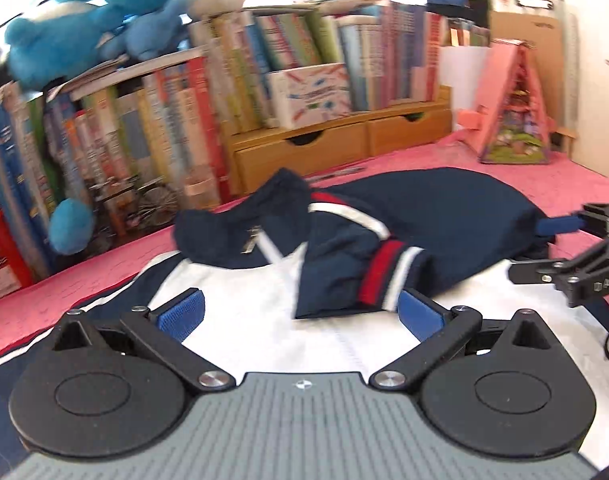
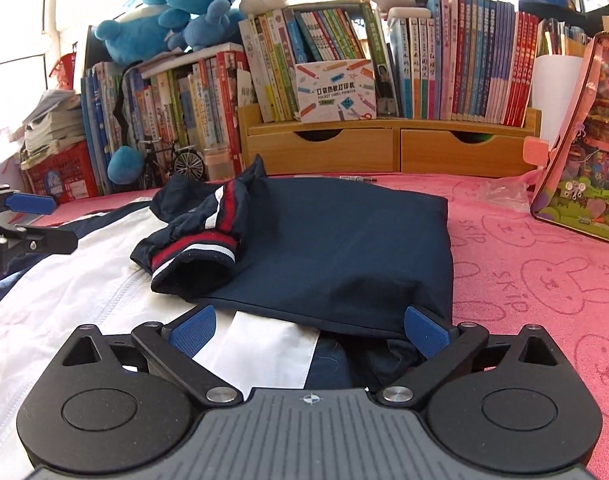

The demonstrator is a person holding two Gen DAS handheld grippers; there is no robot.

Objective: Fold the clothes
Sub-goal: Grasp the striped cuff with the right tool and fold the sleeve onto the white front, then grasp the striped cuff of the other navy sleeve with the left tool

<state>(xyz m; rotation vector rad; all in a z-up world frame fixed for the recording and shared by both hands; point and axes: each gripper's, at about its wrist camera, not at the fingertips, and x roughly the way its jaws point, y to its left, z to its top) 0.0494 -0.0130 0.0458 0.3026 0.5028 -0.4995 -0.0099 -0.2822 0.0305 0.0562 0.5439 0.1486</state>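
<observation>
A navy and white jacket lies on the pink bunny-print cloth. Its navy half is folded over the white part, and a sleeve with a red and white striped cuff is bunched on top. My left gripper is open over the white panel, with the cuff just ahead of its right finger. My right gripper is open at the near edge of the navy fold, and its pads do not press the fabric. Each gripper also shows in the other's view: the right gripper and the left gripper.
Behind the jacket stand a wooden drawer unit full of books, more books with blue plush toys on top, and a small model bicycle. A pink house-shaped toy box stands at the right. A pen lies near the drawers.
</observation>
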